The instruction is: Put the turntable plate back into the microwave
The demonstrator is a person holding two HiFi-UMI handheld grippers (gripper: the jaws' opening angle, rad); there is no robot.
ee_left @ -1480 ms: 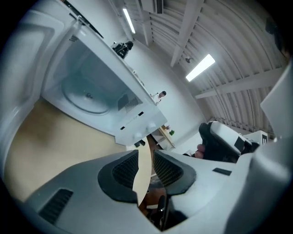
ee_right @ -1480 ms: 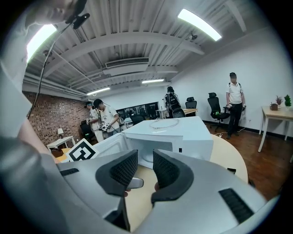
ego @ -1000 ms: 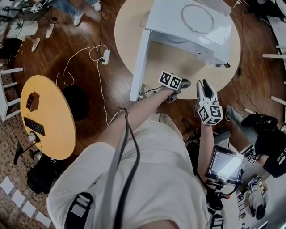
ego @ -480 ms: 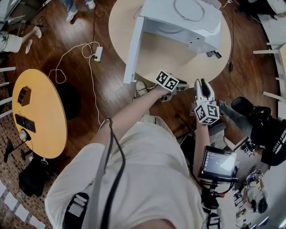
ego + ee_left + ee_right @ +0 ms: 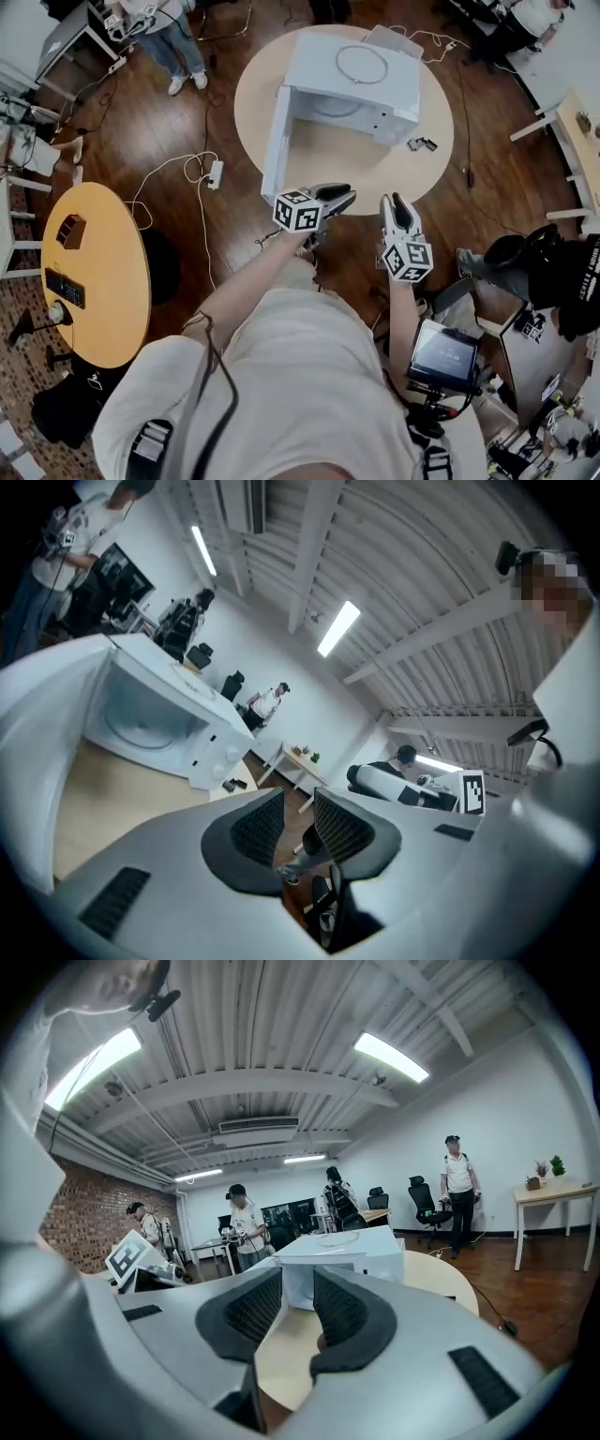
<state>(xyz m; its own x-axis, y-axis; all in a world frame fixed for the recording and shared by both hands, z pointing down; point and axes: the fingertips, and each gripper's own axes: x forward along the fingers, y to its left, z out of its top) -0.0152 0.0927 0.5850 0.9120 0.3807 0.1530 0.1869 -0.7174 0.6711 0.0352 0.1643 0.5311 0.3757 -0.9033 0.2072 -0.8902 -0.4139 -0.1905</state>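
A white microwave point(image 5: 352, 84) stands on a round pale table point(image 5: 319, 150), its door point(image 5: 278, 141) swung open to the left. In the left gripper view a pale round plate point(image 5: 141, 731) lies on the floor of the cavity. A thin round ring point(image 5: 361, 64) rests on the microwave's top. My left gripper point(image 5: 339, 195) hovers near the table's front edge, in front of the open door, jaws apart and empty point(image 5: 300, 822). My right gripper point(image 5: 397, 206) is beside it to the right, also open and empty point(image 5: 298, 1307), pointing at the microwave point(image 5: 342, 1255).
A small dark object point(image 5: 420, 143) lies on the table right of the microwave. A yellow round side table point(image 5: 94, 272) stands at the left. Cables and a power strip point(image 5: 216, 173) lie on the wooden floor. Several people stand around the room.
Both grippers have risen and moved forward to the table's front edge. The left gripper has rolled, its marker cube now facing up and left. The jaws stayed as they were.
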